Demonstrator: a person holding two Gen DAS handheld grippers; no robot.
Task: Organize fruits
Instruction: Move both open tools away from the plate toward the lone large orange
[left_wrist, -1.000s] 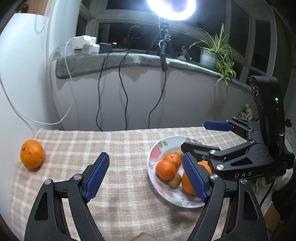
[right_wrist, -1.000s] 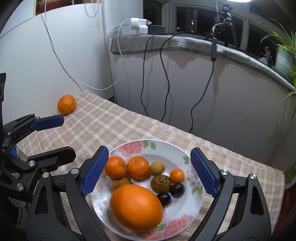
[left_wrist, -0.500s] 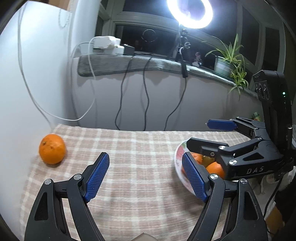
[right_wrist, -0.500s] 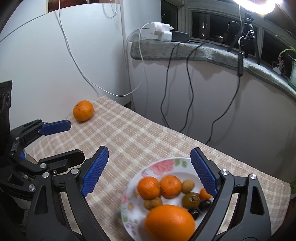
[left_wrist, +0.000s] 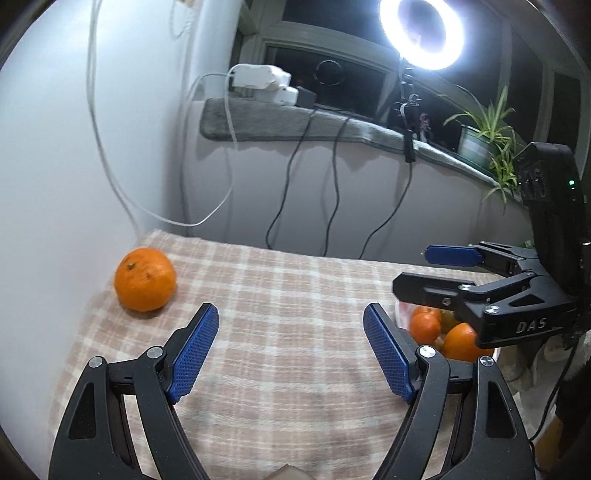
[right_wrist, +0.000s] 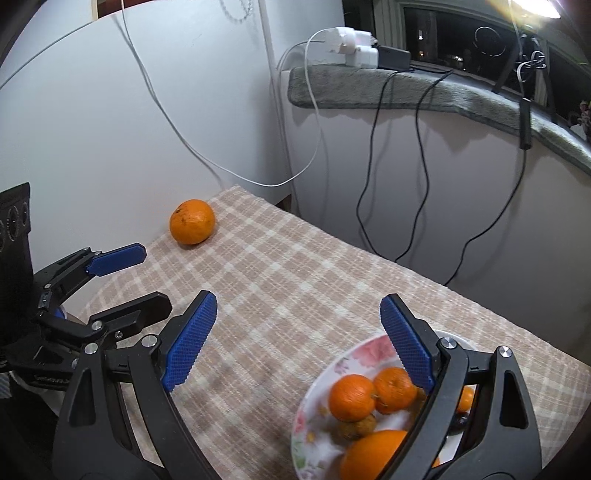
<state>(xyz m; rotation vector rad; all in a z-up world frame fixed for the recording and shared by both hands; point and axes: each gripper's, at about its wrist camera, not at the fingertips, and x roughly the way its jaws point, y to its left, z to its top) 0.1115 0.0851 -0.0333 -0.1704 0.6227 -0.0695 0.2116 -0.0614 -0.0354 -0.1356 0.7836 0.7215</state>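
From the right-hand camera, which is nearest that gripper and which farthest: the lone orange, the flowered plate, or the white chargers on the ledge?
From the right gripper:
1. Flowered plate, just below its right finger, holding fruit.
2. Lone orange, on the checked cloth toward the far left corner.
3. White chargers, up on the grey ledge by the window.

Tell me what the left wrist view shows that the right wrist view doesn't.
Only the left wrist view: the ring light and the potted plant on the sill. Only the right wrist view: the plate's floral rim and the big orange on it. Both: the lone orange on the checked cloth, and both open grippers, left gripper and right gripper.
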